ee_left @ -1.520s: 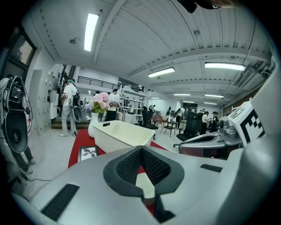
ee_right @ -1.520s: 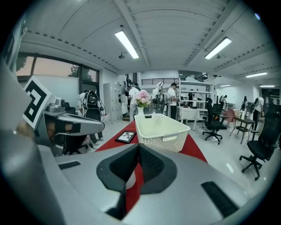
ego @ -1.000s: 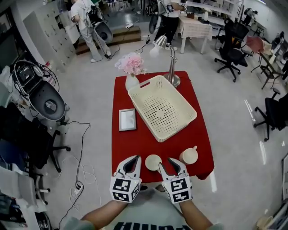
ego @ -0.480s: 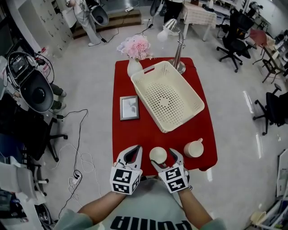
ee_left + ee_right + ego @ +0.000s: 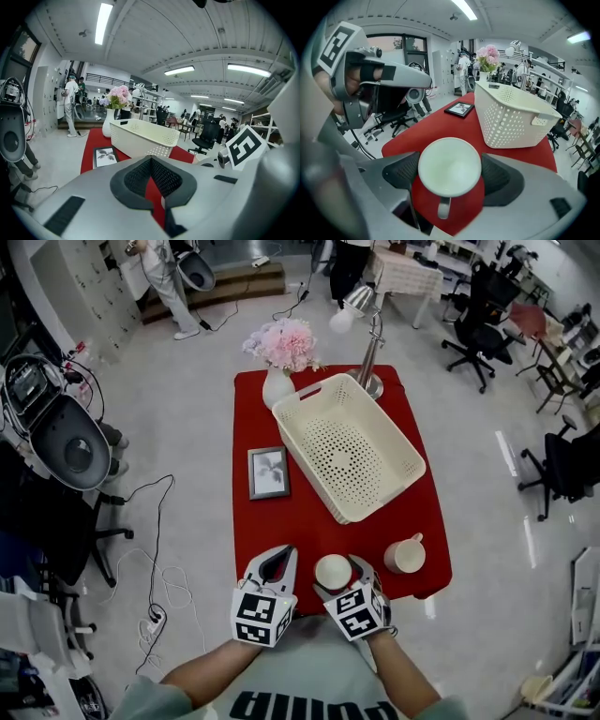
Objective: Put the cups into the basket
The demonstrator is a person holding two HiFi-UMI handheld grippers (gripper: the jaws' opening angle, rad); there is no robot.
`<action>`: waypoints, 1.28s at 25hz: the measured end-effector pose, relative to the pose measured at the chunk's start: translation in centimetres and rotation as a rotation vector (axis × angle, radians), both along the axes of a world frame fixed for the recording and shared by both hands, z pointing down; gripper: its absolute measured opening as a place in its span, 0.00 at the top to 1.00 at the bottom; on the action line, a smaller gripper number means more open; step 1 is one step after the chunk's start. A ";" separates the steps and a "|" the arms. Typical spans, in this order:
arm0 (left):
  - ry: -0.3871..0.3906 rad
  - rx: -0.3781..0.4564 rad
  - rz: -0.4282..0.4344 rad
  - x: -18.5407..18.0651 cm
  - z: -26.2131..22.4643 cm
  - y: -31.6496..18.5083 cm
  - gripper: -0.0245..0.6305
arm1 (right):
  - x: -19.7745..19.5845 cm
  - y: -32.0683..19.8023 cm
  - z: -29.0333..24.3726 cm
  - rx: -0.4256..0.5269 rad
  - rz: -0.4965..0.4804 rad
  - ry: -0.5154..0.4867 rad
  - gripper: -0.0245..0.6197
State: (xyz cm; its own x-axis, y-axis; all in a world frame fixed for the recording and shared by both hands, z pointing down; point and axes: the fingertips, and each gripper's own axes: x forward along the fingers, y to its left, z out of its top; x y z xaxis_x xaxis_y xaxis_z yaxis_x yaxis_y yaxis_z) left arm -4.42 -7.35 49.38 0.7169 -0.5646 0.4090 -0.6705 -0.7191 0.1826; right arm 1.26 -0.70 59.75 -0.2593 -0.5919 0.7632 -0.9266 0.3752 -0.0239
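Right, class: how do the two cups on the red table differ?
The left cup stands between the right gripper's open jaws, which have just been opening; the right cup stands alone. The left cup's handle points toward the person; the right cup's points away. Both are white, upright, outside the basket.

You're in a big open lab-style workspace: swivel chairs (image 5: 473,322) at 2 o'clock, lockers (image 5: 89,296) at 10, bulky grey machine (image 5: 70,442) at 9, strip lights (image 5: 104,23) overhead.

bright, even light falls from ceiling strip lamps (image 5: 104,22). all views bend strongly at the edges. shadows are soft, focus mostly sharp.
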 end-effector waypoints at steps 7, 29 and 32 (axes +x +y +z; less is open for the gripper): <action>0.019 -0.010 0.044 0.4 0.3 -0.4 0.96 | 0.2 0.3 0.1 -0.030 0.012 0.019 0.37; 0.069 0.063 0.048 1.1 -3.5 -4.3 0.96 | 1.9 -5.0 -13.4 0.149 0.123 -0.057 0.37; 0.071 0.068 0.007 1.4 -4.2 -5.4 0.96 | 2.9 -7.0 -15.2 0.180 0.090 -0.053 0.37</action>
